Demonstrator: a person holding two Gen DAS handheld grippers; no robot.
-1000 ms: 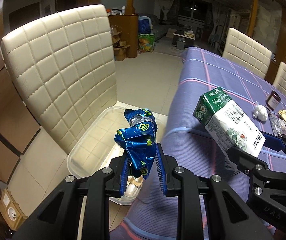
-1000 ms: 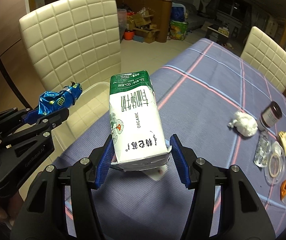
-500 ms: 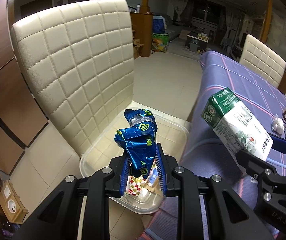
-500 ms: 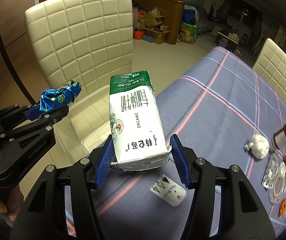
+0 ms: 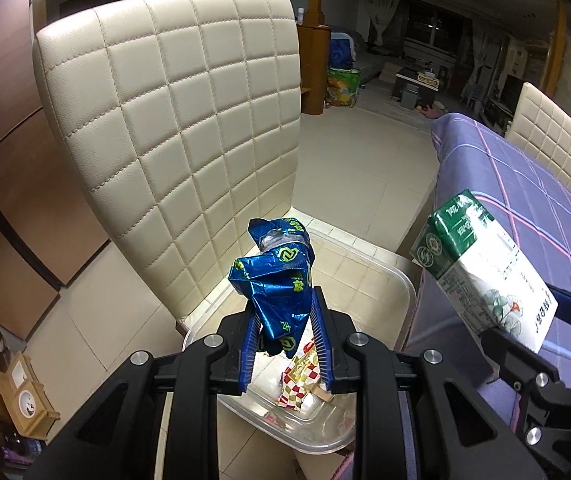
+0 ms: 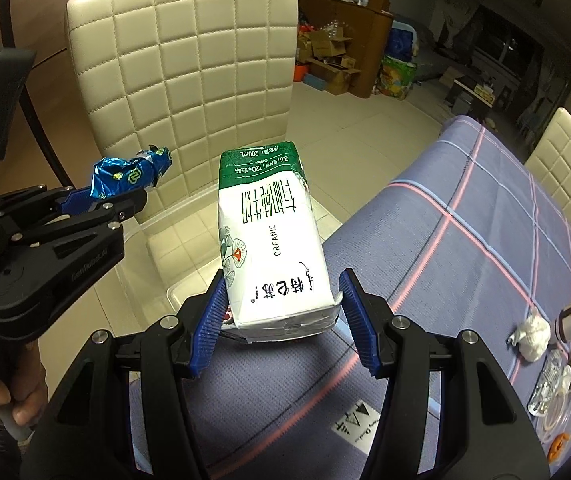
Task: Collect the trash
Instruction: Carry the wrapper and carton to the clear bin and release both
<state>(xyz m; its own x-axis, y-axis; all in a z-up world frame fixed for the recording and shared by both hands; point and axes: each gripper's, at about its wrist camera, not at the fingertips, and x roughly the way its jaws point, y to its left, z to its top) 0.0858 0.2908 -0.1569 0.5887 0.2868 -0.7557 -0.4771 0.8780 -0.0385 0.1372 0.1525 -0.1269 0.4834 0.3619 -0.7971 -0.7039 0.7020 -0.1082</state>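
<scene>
In the left wrist view the left claw (image 5: pixel 285 330) pinches a crumpled blue wrapper (image 5: pixel 277 288) at lower centre, directly above the clear bin (image 5: pixel 401 280) on the chair. The right claw (image 6: pixel 281 316) clamps the milk carton (image 6: pixel 271 248), long axis pointing away, over the counter (image 6: pixel 465 248) edge, farther from the bin.

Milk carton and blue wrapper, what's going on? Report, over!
Left gripper shut on blue wrapper, above clear bin. Right gripper shut on milk carton, at table edge. Nothing blocking.
</scene>
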